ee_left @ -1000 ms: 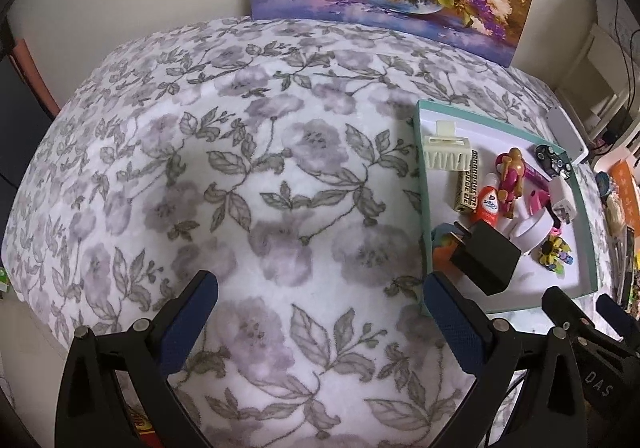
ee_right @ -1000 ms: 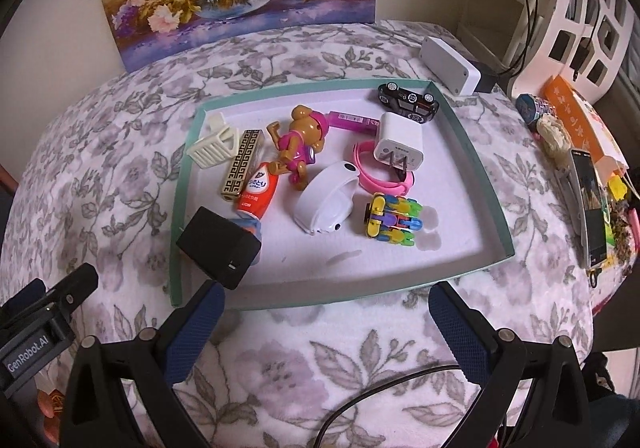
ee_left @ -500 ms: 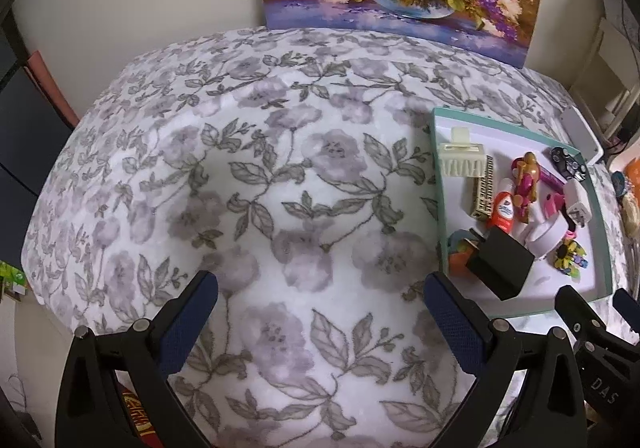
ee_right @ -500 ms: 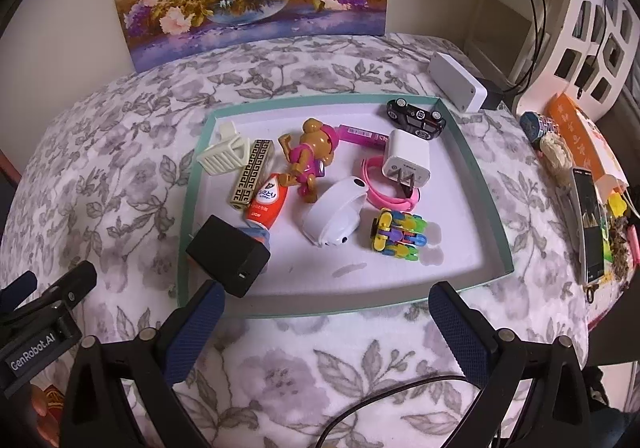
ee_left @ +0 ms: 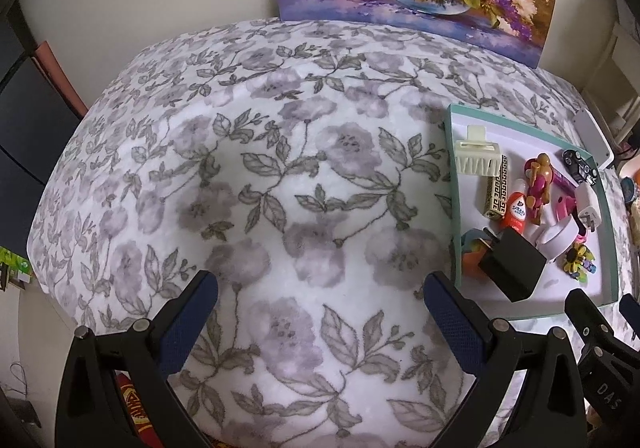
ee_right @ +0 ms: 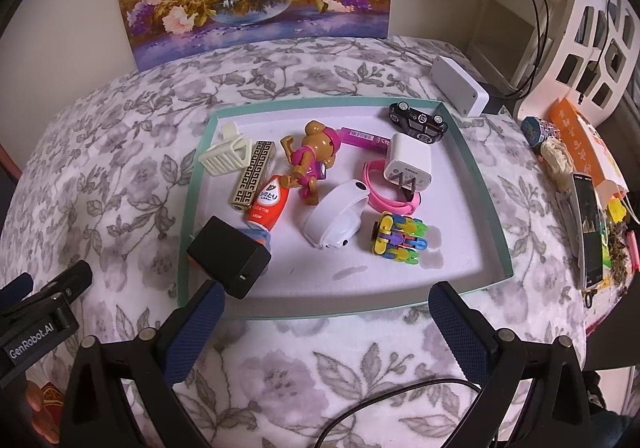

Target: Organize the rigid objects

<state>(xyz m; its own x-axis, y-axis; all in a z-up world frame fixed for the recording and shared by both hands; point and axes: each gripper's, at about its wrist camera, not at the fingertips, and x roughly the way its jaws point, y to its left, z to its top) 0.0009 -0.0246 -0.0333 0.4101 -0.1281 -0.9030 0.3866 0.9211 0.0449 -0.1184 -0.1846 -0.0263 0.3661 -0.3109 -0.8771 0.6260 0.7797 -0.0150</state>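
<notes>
The right gripper [ee_right: 324, 322] is held spread wide with nothing between its blue pads, low at the near edge of the teal-rimmed tray [ee_right: 476, 175]; the left gripper [ee_left: 320, 312] is likewise spread and empty, poised over bare floral tablecloth [ee_left: 240, 167], with the tray off to its right. The rigid objects are all seen lying inside the tray, loosely heaped rather than ranked; whether they were gathered there or are yet to be sorted out cannot be settled, since the scene would fit either. Nearest the right gripper is the black charger block [ee_right: 229, 256], just ahead of its left finger and resting against the tray's near-left rim; beyond it lie the orange Lion bottle [ee_right: 266, 205] and the gold patterned lighter [ee_right: 254, 177], both with long axes running away from the gripper; the cream toy basket [ee_right: 226, 153] sits at the far-left corner. Centrally, the white curved case [ee_right: 336, 215] and the brown-and-pink toy figure [ee_right: 310, 159] are found; further right, the colourful block toy [ee_right: 398, 242], the pink band [ee_right: 394, 191] under the white plug adapter [ee_right: 408, 163], and the black toy car [ee_right: 418, 121] at the far-right corner. The right gripper is judged the nearer to everything in the tray.
</notes>
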